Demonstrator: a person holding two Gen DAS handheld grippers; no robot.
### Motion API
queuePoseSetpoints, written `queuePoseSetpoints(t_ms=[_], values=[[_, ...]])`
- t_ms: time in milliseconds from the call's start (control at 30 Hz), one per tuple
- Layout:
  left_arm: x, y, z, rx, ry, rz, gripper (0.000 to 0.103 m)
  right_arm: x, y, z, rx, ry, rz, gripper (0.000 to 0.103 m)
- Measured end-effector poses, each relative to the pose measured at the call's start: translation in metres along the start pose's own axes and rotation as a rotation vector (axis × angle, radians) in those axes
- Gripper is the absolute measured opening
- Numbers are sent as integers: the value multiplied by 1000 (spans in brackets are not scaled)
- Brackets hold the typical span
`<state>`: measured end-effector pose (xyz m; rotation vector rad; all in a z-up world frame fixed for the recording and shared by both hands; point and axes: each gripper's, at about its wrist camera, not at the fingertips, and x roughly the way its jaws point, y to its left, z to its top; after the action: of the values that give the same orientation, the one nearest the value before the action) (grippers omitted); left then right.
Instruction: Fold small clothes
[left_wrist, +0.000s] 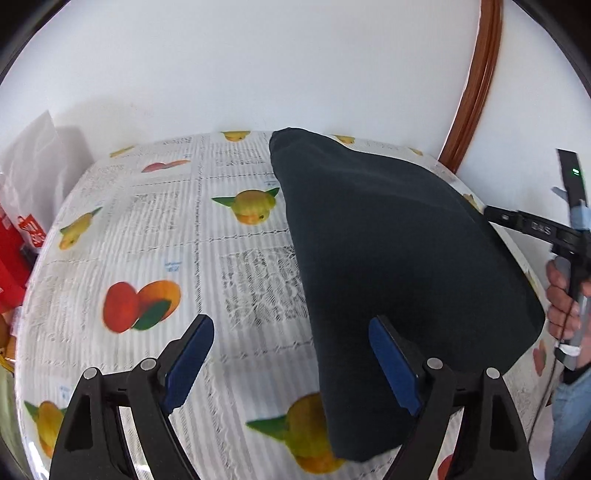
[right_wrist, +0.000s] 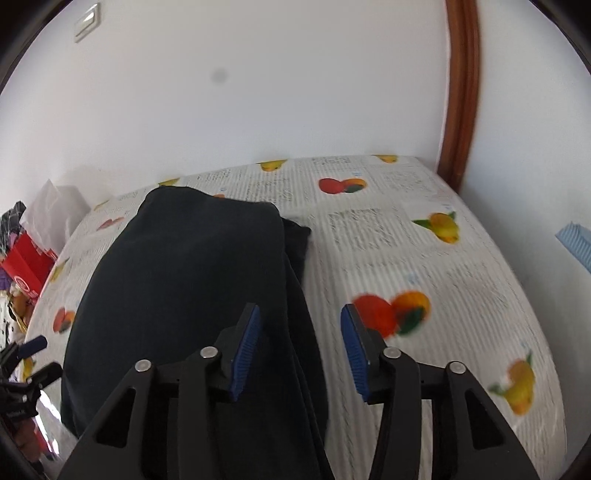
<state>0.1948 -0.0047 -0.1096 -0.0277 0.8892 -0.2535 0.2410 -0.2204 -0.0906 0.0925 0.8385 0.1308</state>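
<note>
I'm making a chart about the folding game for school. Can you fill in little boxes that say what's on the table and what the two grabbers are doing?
garment: dark cloth, lying on the table, one layer lapped over another along its right side
surface: fruit-print tablecloth
left gripper: jaws open, holding nothing, over the cloth's left edge
right gripper: jaws open, holding nothing, over the cloth's right edge
table's left end: red package and white bag
background: white wall, brown wooden frame
</note>
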Motion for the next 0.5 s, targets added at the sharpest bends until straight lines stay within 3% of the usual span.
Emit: queuePoseSetpoints(t_ms=[133, 267, 300, 367, 400, 500], values=[[18, 2, 11, -12, 26, -78, 85, 46, 4, 33, 65, 77, 62, 48], [29, 0, 13, -7, 37, -104, 88, 80, 9, 55, 126, 105, 111, 48], [31, 1, 13, -6, 43, -107, 88, 89, 11, 58, 131, 119, 117, 46], [31, 3, 13, -12, 45, -117, 88, 103, 16, 66, 124, 137, 104, 14], [31, 4, 13, -15, 46, -113, 88, 107, 19, 69, 114, 131, 115, 5], [28, 10, 15, -14, 41, -81, 88, 109, 31, 77, 78, 59, 135, 5]])
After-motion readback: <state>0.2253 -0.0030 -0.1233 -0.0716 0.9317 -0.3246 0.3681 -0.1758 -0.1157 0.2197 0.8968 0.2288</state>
